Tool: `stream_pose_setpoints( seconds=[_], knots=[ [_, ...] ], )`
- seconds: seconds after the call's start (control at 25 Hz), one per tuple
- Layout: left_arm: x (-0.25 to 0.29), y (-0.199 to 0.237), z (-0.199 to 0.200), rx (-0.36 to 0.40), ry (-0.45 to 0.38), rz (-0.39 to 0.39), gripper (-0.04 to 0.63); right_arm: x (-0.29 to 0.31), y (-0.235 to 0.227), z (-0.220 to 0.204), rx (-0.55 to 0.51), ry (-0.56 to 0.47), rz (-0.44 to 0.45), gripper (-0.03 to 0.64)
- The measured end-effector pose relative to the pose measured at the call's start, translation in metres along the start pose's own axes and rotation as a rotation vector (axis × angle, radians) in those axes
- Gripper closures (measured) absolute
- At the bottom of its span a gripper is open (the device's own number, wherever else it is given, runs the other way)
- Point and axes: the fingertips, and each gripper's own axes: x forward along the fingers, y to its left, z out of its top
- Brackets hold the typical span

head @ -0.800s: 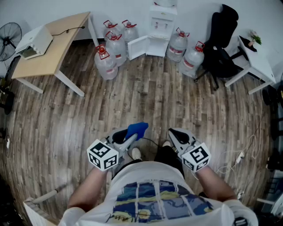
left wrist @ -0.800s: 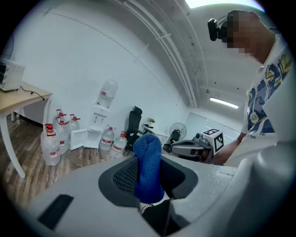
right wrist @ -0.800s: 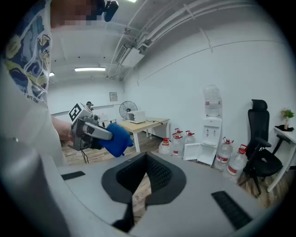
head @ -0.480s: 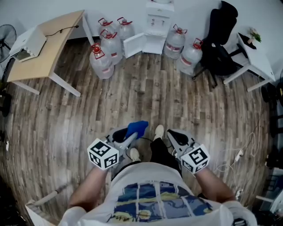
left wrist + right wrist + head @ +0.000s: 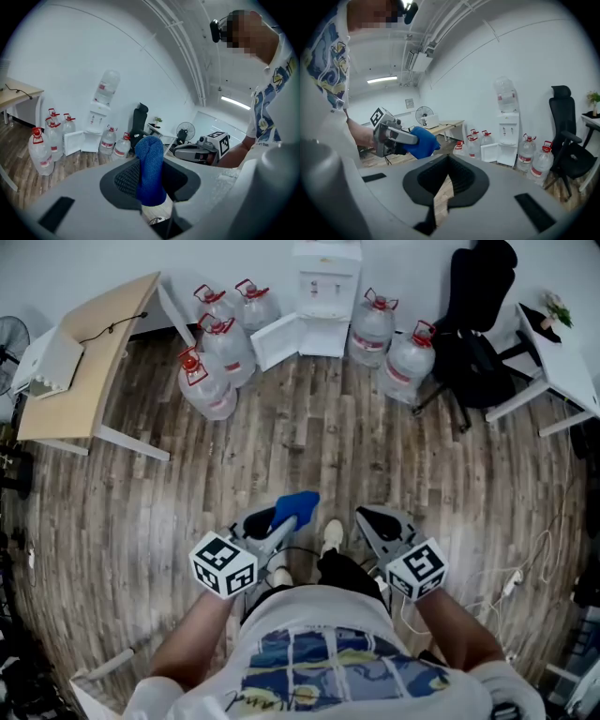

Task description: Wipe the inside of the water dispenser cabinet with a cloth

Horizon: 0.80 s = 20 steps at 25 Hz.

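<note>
A white water dispenser (image 5: 324, 289) stands against the far wall with its lower cabinet door (image 5: 274, 342) swung open to the left; it also shows as the dispenser (image 5: 97, 123) and the dispenser (image 5: 506, 133) in the gripper views. My left gripper (image 5: 281, 515) is shut on a blue cloth (image 5: 297, 504), which stands up between its jaws as the cloth (image 5: 150, 168). My right gripper (image 5: 373, 520) is shut with nothing in it. Both are held close in front of the person, several steps from the dispenser.
Several large water bottles (image 5: 208, 371) stand left of the dispenser and more bottles (image 5: 392, 345) to its right. A wooden table (image 5: 82, 362) is at the left, a black office chair (image 5: 472, 334) and a white desk (image 5: 561, 352) at the right. Cables (image 5: 511, 577) lie on the floor at the lower right.
The person has stepped forward over the wooden floor, and the dispenser and bottles sit slightly nearer. Both grippers keep their places in front of the body, the cloth still held.
</note>
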Motion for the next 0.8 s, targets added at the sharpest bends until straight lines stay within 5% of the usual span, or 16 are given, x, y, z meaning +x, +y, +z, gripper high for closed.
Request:
stream_pose_setpoints(
  seconds=[0.32, 0.8],
  knots=[
    [0.101, 0.021, 0.062, 0.008, -0.022, 0.032, 0.488, 0.009, -0.114, 0.021, -0.031, -0.016, 0.017, 0.558],
    [0.204, 0.083, 0.131, 0.049, 0.003, 0.033, 0.489, 0.055, -0.230, 0.063, -0.015, -0.045, -0.012, 0.563]
  ],
)
